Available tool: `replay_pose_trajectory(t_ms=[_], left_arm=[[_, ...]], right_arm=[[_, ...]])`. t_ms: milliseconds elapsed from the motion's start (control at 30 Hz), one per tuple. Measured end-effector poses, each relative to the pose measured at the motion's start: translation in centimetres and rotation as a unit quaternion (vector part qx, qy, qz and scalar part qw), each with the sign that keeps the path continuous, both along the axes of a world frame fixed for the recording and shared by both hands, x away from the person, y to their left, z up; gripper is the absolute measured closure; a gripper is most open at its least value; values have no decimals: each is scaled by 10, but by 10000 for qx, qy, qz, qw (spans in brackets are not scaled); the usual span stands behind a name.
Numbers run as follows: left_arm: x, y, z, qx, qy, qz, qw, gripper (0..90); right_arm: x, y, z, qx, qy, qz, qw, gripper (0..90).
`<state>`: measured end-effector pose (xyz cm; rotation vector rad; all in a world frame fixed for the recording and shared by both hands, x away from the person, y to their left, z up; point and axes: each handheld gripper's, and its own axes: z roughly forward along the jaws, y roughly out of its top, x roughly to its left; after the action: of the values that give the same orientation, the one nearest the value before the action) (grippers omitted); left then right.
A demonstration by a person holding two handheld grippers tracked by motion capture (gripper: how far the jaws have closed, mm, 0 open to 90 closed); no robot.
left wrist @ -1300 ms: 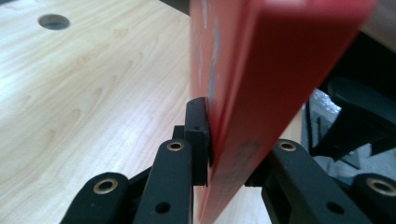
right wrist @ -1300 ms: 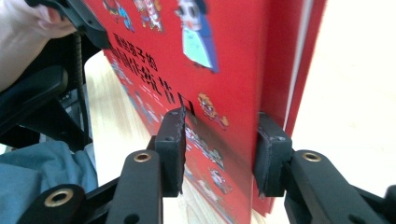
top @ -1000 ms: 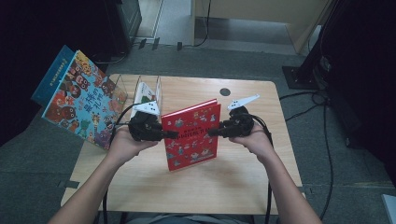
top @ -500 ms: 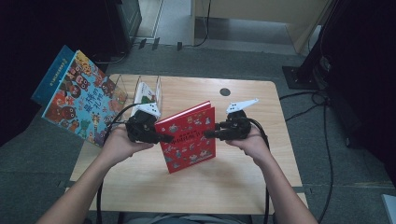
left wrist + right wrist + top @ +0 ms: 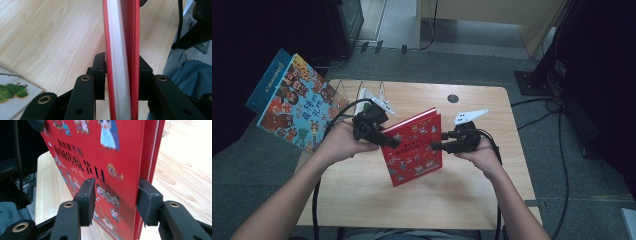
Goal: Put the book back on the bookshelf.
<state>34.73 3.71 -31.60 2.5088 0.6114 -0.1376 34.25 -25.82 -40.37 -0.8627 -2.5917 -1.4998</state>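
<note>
Red picture book [image 5: 414, 147] is raised off the counter [image 5: 452, 200], tilted, near the middle of the counter, front cover facing you, lower corner down toward the near edge. You hold it from both sides.

Your left gripper [image 5: 379, 135] comes in at the book's left edge, your right gripper [image 5: 436, 141] at its right edge. In the left gripper view the book [image 5: 121, 50] stands edge-on between the fingers [image 5: 100, 72]: white page block and red covers fill the gap, both pads against the covers, so this one pinches the book. Its jaws have just been opening, book between them.

In the right gripper view the book [image 5: 105, 165] sits between the fingers [image 5: 86, 200] at a slant. The right pad lies on the back by the spine edge; the left pad sits at the front cover, but contact is hard to read with the slant. Cannot tell if it presses or just brackets. These jaws have also just been opening, book between them.

Rest: a second, colourful picture book [image 5: 297, 107] overhangs the counter's far left corner, resting against a wire book rack [image 5: 362, 92] at the far left edge. A small dark round hole [image 5: 453, 98] sits near the far edge. The left gripper view catches the corner of a white book with a green caterpillar [image 5: 15, 95] on the counter.
</note>
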Motion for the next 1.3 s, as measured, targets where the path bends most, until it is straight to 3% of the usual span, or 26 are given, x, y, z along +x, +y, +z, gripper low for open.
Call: replay_pose_trajectory(t_ms=[67, 200, 400, 533, 667, 767, 900, 1000, 1100, 1200, 1300], left_arm=[[2, -4, 3, 72, 40, -3, 10000, 682], [9, -14, 9, 269, 231, -44, 9994, 678], [18, -33, 20, 677, 56, -96, 9976, 702], [25, -42, 23, 896, 301, -117, 9955, 712], [31, -49, 23, 1057, 606, -143, 9924, 712], [34, -52, 23, 1145, 665, -169, 9911, 737], [37, -50, 24, 1170, 712, -62, 9906, 788], [40, -46, 23, 1191, 892, 6, 9889, 792], [42, -43, 22, 1084, 1000, 118, 9890, 793], [41, -39, 23, 967, 978, 189, 9903, 791], [40, -32, 25, 922, 978, 291, 9905, 790]], right_arm=[[-3, -2, -4, 64, -155, -4, 9999, 527], [-3, -2, -10, 49, -92, -22, 9999, 523], [-5, 3, -9, -79, -280, -34, 9996, 499], [-7, 2, -12, -16, -360, -62, 9993, 503], [-11, -2, -20, 230, -538, -139, 9982, 504], [-15, -5, -25, 313, -658, -189, 9972, 503], [-19, -10, -32, 87, -820, -380, 9959, 479], [-22, -15, -42, -106, -737, -531, 9958, 475], [-24, -21, -50, -82, -750, -794, 9940, 481], [-25, -27, -58, 75, -680, -1102, 9916, 485], [-24, -31, -65, -78, -704, -1386, 9878, 472]])
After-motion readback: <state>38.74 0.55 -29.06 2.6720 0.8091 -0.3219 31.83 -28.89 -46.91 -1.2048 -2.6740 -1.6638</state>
